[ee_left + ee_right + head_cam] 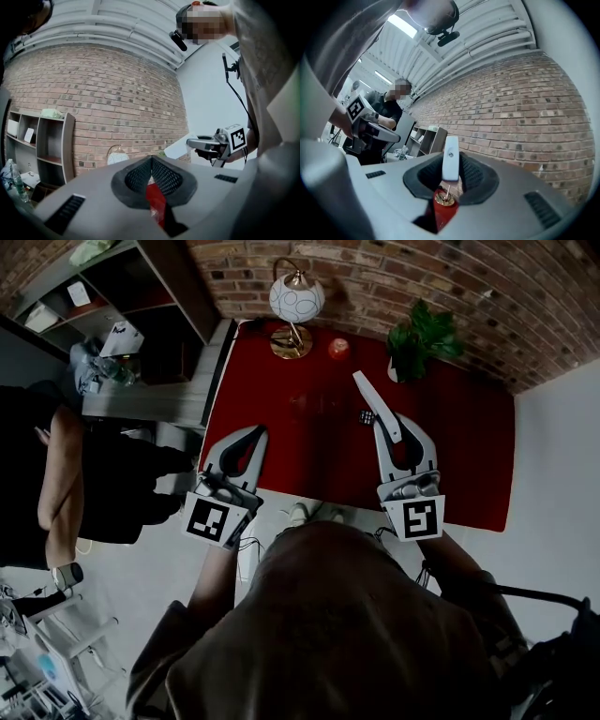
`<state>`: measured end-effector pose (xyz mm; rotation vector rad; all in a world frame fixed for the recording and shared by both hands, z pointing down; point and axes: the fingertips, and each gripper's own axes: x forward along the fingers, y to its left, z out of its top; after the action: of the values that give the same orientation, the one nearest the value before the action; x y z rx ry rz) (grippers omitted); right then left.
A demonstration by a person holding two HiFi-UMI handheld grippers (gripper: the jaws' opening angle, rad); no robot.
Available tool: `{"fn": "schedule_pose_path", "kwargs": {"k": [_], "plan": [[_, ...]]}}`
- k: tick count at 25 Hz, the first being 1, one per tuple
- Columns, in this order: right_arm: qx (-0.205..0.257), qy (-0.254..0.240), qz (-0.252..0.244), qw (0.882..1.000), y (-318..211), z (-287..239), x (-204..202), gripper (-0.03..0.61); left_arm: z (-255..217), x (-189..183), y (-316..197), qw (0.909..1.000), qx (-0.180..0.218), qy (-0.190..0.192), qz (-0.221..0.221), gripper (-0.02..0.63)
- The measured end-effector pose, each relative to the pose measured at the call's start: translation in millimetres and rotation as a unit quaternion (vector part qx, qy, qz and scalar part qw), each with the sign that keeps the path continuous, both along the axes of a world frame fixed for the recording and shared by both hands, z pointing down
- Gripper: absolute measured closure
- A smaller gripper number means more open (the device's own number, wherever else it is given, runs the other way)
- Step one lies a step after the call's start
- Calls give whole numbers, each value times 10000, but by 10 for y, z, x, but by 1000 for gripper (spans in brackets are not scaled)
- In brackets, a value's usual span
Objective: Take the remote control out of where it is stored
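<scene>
A slim white remote control (375, 401) sticks out of my right gripper (390, 426), which is shut on it above the red table (469, 456). The right gripper view has the remote (450, 158) standing upright between the pads of the right gripper (451, 165), with its lower end hidden. My left gripper (257, 433) hovers over the table's left edge, its jaws shut with nothing between them. In the left gripper view the left gripper (151, 162) has its pads meeting, and the right gripper (220, 145) with the remote (180, 147) shows off to the right.
At the table's far side stand a white globe lamp (296, 301), a red candle (338, 349) and a potted plant (422, 338). A small dark chequered object (367, 416) lies near the remote. A grey shelf unit (122, 296) and a seated person (56, 474) are on the left.
</scene>
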<state>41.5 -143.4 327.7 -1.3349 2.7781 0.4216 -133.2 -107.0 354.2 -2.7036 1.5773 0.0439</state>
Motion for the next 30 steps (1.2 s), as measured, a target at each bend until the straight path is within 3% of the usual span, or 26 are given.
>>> {"fn": "schedule_pose_path", "kwargs": {"k": [15, 18, 21, 26, 30], "plan": [[-16, -55, 198, 9998, 187, 16, 283, 495, 7, 245, 19, 9999, -6, -34, 142, 604], [-60, 120, 337, 9993, 126, 105, 371, 496, 18, 294, 22, 9998, -31, -24, 187, 604], [-234, 602, 571, 9963, -29, 363, 536, 495, 37, 370, 26, 9997, -50, -11, 253, 604], [-896, 1599, 1141, 9764, -338, 1245, 959, 495, 79, 491, 55, 9993, -97, 11, 362, 604], [-1834, 2439, 1659, 9377, -416, 2129, 1365, 495, 128, 589, 91, 9988, -169, 25, 469, 604]]}}
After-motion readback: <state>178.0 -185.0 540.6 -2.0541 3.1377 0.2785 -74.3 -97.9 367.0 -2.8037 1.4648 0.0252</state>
